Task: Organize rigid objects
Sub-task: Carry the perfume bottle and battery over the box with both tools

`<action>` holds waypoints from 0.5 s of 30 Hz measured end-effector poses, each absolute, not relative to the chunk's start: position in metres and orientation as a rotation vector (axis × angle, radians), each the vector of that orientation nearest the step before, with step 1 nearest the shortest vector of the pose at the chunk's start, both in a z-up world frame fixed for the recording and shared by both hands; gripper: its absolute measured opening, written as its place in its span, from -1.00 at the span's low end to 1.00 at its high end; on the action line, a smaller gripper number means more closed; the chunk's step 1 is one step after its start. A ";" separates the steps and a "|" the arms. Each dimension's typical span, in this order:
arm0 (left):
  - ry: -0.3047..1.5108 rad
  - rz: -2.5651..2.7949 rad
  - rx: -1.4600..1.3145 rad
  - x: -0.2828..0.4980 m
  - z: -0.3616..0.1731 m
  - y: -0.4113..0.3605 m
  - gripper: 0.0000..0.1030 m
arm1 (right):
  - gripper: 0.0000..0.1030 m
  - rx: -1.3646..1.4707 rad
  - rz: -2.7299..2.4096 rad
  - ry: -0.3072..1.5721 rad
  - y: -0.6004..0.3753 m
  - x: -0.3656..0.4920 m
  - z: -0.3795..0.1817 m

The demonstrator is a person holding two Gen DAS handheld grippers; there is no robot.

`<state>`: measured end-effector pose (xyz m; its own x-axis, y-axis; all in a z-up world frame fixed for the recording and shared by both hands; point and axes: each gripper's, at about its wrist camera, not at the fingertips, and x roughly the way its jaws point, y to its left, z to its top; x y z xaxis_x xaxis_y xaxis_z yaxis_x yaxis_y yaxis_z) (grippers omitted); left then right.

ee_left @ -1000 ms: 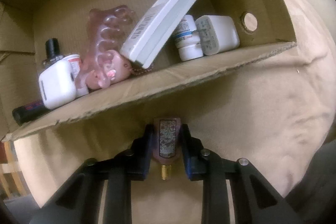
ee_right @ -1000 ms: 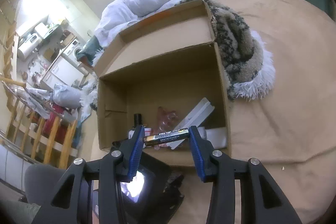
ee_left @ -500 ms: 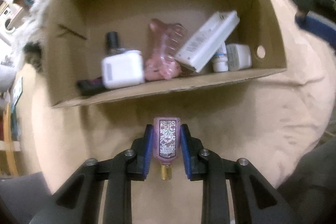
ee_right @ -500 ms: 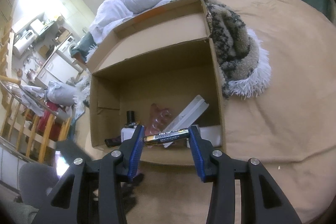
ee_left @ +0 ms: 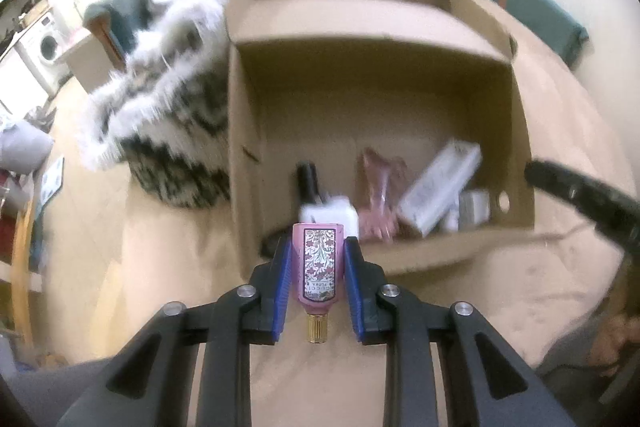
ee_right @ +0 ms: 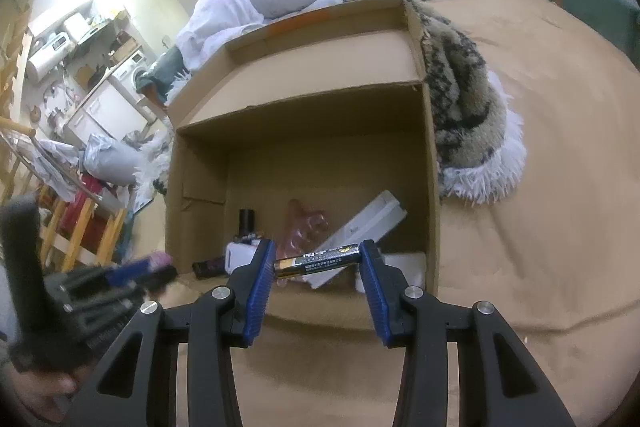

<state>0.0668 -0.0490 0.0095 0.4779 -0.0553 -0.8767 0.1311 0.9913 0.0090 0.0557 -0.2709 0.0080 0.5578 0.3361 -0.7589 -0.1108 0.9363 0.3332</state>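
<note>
Left-wrist view: perfume bottle (ee_left: pixel 319 267) clamped by left gripper (ee_left: pixel 316 283); battery (ee_right: pixel 318 259) gripped endwise by right gripper (ee_right: pixel 318 279); release over cardboard box (ee_right: pixel 432 187) is judged next.

In the left wrist view the cardboard box (ee_left: pixel 372 99) and its contents are motion-blurred; the box's near wall hides the items' bases. The left gripper (ee_right: pixel 136 273) appears smeared in the right wrist view.

At lower centre of the left wrist view, the pink perfume bottle (ee_left: pixel 318 263) bears an upside-down label reading "GUCCI FLORA". The battery's (ee_right: pixel 318 261) print is too small to read.
</note>
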 end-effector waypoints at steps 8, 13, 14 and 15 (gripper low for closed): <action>1.062 -0.100 0.064 0.101 0.010 -0.050 -0.56 | -0.12 0.199 0.274 0.942 -0.256 0.091 0.003; 1.076 -0.098 0.056 0.120 -0.002 -0.054 -0.56 | -0.12 0.191 0.269 0.961 -0.251 0.110 -0.006; 1.078 -0.098 0.060 0.123 -0.005 -0.056 -0.56 | -0.12 0.191 0.268 0.967 -0.250 0.114 -0.008; 1.077 -0.102 0.062 0.124 -0.008 -0.057 -0.56 | -0.12 0.192 0.267 0.975 -0.250 0.117 -0.011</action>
<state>0.1244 -0.0575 -0.0080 0.4703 -0.0529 -0.8809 0.1132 0.9936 0.0008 0.1168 -0.2498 -0.0105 0.5327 0.3079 -0.7883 -0.1367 0.9505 0.2790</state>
